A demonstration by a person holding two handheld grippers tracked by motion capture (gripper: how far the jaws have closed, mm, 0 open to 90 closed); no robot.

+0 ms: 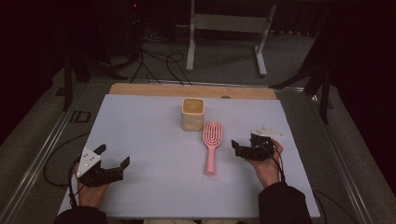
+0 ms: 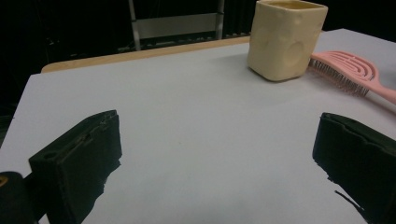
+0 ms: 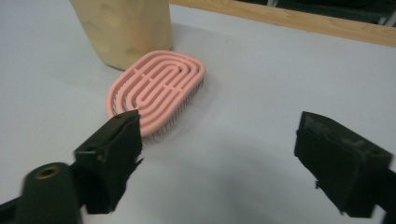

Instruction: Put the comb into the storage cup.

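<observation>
The white table [image 1: 154,186] carries a cream cup [image 1: 192,114] near its far middle. The pink hairbrush [image 1: 212,144] lies bristles down just beside that cup, handle toward the person. Right of the cup, the right gripper [image 1: 239,148] is released, its 2 jaws spread with nothing between. Left of the cup, well apart, the left gripper [image 1: 113,156] is also released.

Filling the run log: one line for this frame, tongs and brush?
left tongs: open, empty | right tongs: open, empty, right of brush | pink brush: flat on table, bristles down, beside yellow cup
</observation>
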